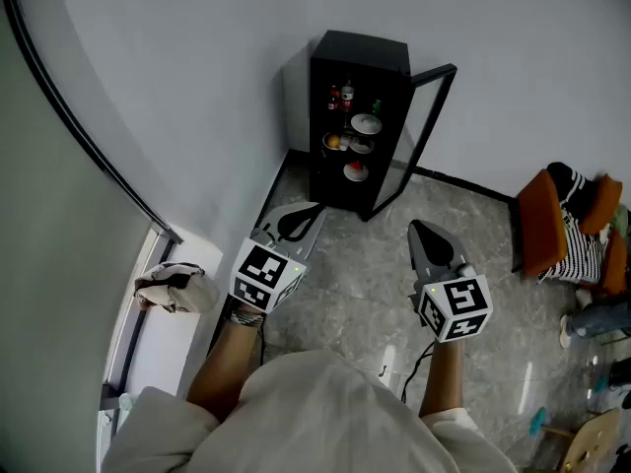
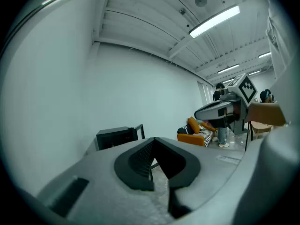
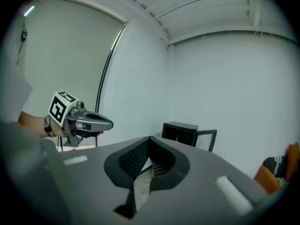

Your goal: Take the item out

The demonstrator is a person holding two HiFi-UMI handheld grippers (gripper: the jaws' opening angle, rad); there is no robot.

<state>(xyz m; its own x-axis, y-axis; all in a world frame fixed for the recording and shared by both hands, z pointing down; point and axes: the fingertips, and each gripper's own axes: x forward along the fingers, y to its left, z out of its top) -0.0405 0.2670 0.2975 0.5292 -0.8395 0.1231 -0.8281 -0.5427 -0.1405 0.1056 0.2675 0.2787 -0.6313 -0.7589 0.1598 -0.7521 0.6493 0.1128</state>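
A small black cabinet (image 1: 360,116) stands against the wall with its glass door (image 1: 426,126) swung open to the right. On its shelves I see bottles (image 1: 340,95), a white bowl (image 1: 366,124), an orange fruit (image 1: 334,142) and a red and white bowl (image 1: 355,170). My left gripper (image 1: 315,208) is shut and empty, short of the cabinet's lower left. My right gripper (image 1: 415,226) hangs to the right, below the door, its jaws together with nothing between them. The cabinet (image 2: 117,137) shows beyond the left gripper (image 2: 153,140), and the cabinet (image 3: 180,131) beyond the right gripper (image 3: 149,138).
An orange chair (image 1: 540,223) with a striped cloth stands at the right, with a person's legs (image 1: 599,315) nearby. A crumpled cloth (image 1: 175,288) lies on the white window ledge at the left. A wooden chair (image 1: 594,443) is at the lower right. The floor is grey marble.
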